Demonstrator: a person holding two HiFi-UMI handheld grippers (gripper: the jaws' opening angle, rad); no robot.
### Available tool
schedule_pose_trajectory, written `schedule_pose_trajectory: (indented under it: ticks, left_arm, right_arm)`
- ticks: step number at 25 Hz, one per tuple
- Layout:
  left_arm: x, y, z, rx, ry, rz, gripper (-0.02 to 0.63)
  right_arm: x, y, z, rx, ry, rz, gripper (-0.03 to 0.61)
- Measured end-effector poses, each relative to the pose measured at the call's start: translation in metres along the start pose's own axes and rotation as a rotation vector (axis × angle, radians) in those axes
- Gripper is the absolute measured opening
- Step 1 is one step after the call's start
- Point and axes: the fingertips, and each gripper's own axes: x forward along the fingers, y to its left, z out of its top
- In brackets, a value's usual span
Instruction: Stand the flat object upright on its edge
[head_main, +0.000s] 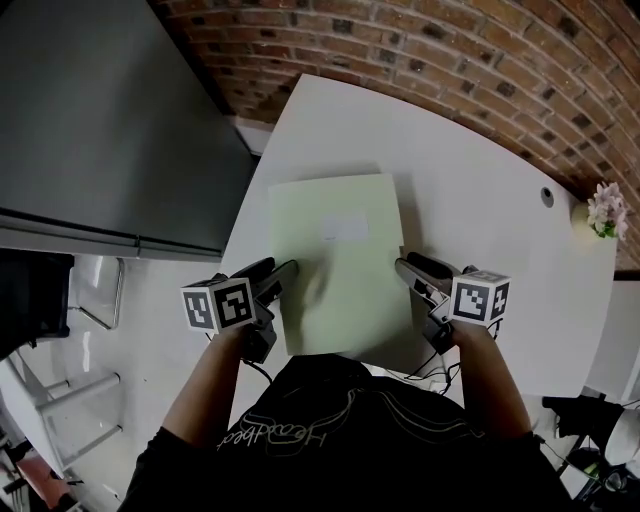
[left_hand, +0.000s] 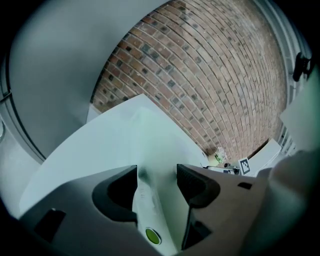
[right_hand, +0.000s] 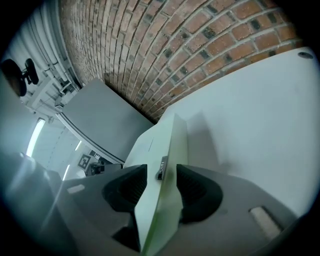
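A pale green flat folder (head_main: 340, 260) with a white label lies face up on the white table (head_main: 480, 190), in front of the person. My left gripper (head_main: 285, 268) is at its left edge and my right gripper (head_main: 405, 262) at its right edge. In the left gripper view the folder's edge (left_hand: 147, 200) runs between the jaws of the left gripper (left_hand: 156, 175), with a gap on the right side. In the right gripper view the folder (right_hand: 170, 145) sits between the jaws of the right gripper (right_hand: 161, 175), with a gap on the left side.
A dark grey cabinet (head_main: 100, 120) stands left of the table. A brick wall (head_main: 450, 50) runs behind it. A small pot of pale flowers (head_main: 606, 212) and a cable hole (head_main: 547, 196) are at the table's far right. Chair legs show on the floor at the lower left.
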Motion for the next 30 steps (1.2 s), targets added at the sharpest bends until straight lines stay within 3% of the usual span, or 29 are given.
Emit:
schedule_pose_trajectory:
  ticks: [15, 30]
  left_arm:
    - [0.0043, 0.0075, -0.0057, -0.059, 0.007, 0.017, 0.249]
    - [0.0044, 0.0081, -0.0047, -0.05, 0.021, 0.054, 0.244]
  right_arm:
    - [0.0074, -0.0092, -0.0119, 0.046, 0.031, -0.025, 0.175]
    - [0.011, -0.0026, -0.0105, 0.022, 0.097, -0.025, 0.164]
